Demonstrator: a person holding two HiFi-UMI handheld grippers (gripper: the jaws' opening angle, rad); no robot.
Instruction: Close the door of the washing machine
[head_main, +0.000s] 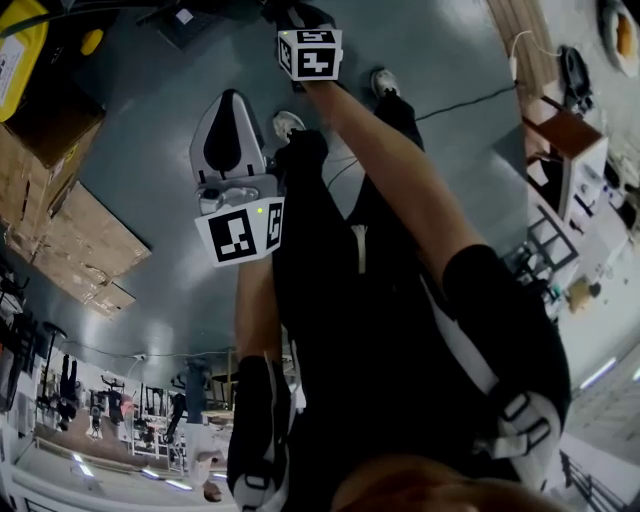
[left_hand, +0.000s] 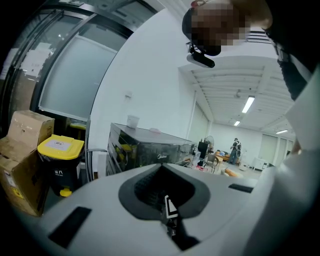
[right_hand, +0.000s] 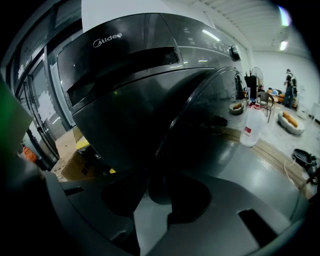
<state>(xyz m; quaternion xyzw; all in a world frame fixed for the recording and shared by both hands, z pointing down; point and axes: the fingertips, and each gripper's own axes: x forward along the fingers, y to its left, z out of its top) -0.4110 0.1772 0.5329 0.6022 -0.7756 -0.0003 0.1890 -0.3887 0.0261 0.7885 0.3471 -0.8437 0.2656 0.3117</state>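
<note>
Grey floor; washer, door ajar. Right gripper wide, empty, facing door edge, likely for push. Left gripper closed, empty, spare.

Two cardboard boxes are stacked at the left, with a black bin with a yellow lid just beside them. A white plastic bottle with a red label stands upright on the grey floor, and a standing fan is further back. Far off, a person stands under long ceiling lights. A black cable lies on the floor.
</note>
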